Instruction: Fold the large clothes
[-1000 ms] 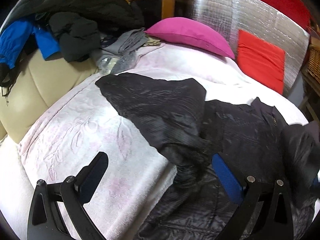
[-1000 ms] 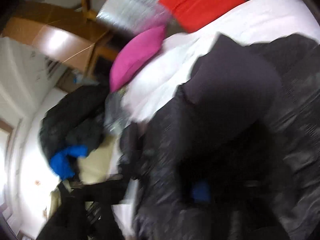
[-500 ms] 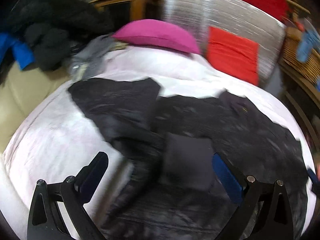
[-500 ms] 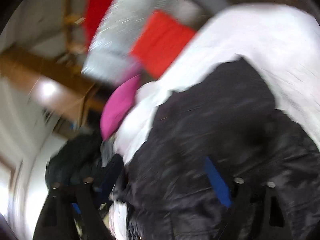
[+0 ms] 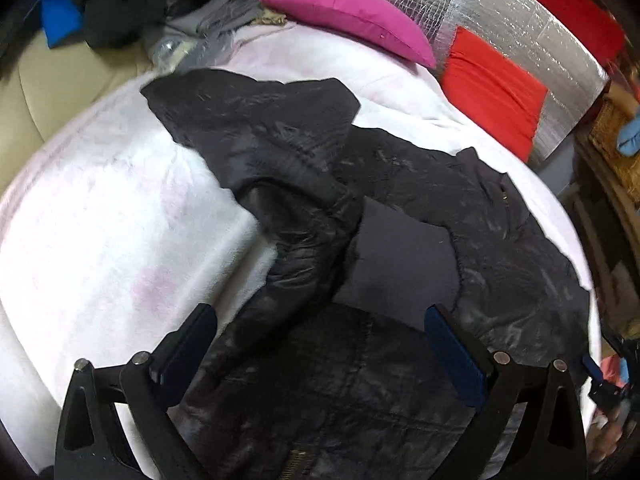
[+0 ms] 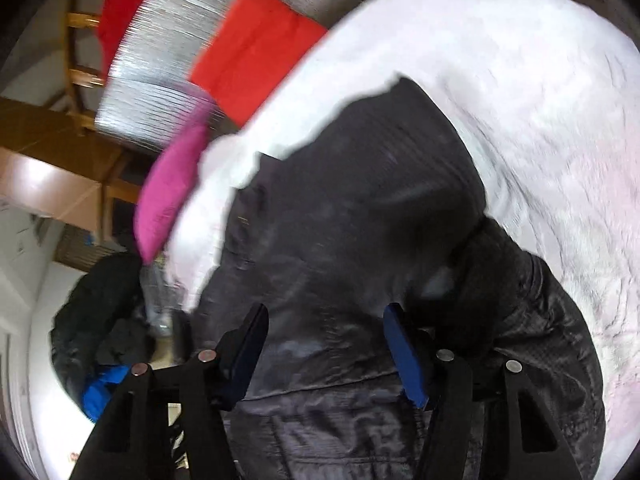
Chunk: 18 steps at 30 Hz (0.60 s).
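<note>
A large black quilted jacket (image 5: 400, 208) lies spread on the white bed cover (image 5: 100, 220), one sleeve folded across its body. My left gripper (image 5: 320, 352) is open and empty, held just above the jacket's near part. In the right wrist view the same jacket (image 6: 360, 208) fills the middle. My right gripper (image 6: 326, 344) is open, its blue-padded fingers (image 6: 404, 356) just over the jacket fabric, holding nothing. The right gripper also shows at the far right edge of the left wrist view (image 5: 608, 376).
A magenta pillow (image 5: 348, 16) and a red cushion (image 5: 492, 84) against a silver foil panel (image 5: 520, 28) lie at the bed's far end. A heap of dark, grey and blue clothes (image 5: 120, 8) sits on a beige seat at the far left.
The jacket's sleeve and panel now lie flat on the body. The right gripper has let go and stands open. The left view has swung to the right over the jacket.
</note>
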Available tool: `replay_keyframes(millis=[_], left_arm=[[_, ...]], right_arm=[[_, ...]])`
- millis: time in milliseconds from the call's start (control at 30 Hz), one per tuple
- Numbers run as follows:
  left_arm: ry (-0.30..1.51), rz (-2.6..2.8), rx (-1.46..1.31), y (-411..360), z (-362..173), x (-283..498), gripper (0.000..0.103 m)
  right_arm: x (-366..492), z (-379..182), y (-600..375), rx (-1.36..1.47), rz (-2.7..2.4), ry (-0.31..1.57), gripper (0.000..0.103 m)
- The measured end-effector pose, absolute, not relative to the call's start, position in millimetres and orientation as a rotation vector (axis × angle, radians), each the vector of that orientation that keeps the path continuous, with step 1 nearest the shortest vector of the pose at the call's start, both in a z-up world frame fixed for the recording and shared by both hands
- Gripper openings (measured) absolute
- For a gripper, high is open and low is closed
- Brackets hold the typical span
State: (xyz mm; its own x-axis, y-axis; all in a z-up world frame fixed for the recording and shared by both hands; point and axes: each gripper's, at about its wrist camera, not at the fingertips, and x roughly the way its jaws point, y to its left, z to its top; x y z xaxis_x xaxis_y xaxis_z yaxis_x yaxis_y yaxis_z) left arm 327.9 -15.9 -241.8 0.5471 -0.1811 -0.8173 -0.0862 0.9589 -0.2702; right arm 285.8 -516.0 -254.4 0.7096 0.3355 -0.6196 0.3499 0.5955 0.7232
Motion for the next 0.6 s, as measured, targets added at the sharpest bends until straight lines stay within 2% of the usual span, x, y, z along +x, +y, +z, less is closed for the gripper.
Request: replay_keyframes(millis=[33, 100, 200, 267, 400, 433, 467, 533, 600], left_arm=[[1.002, -0.062, -0.292, -19.2, -243.0, 330.2, 0.079], [1.042, -0.105, -0.274, -28.4, -248.7, 340.2, 0.056], [1.127, -0.142, -0.252, -40.8, -264.2, 355.2, 0.055], [1.139, -0.132, -0.26, -43.4, -271.9, 361.7, 0.057], [1.112, -0.138, -0.224, -48.5, -271.7, 367.9, 0.056], [1.098, -0.147, -0.2, -52.3, -269.9, 368.5, 0.044], [1.09, -0.145, -0.177, -55.1, -268.9, 369.5, 0.04], [1.061, -0.111, -0.105, -61.5, -262.6, 370.1, 0.018], [1.02, -0.101, -0.073, -63.0, -252.7, 371.3, 0.003]], right_arm=[[283.1, -248.5, -516.2, 0.969, 0.011, 0.774, 0.063], [270.4, -235.3, -523.9, 0.98, 0.018, 0.685, 0.063], [250.7, -224.5, -541.8, 1.007, -0.008, 0.601, 0.061], [239.5, -224.5, -557.6, 1.035, -0.044, 0.586, 0.058], [234.6, -244.8, -584.9, 1.179, -0.07, 0.608, 0.045], [235.7, -249.9, -586.1, 1.196, -0.069, 0.618, 0.044], [239.6, -254.5, -585.3, 1.205, -0.072, 0.636, 0.044], [246.4, -261.8, -577.8, 1.204, -0.073, 0.66, 0.043], [252.1, -262.9, -571.5, 1.2, -0.056, 0.673, 0.043]])
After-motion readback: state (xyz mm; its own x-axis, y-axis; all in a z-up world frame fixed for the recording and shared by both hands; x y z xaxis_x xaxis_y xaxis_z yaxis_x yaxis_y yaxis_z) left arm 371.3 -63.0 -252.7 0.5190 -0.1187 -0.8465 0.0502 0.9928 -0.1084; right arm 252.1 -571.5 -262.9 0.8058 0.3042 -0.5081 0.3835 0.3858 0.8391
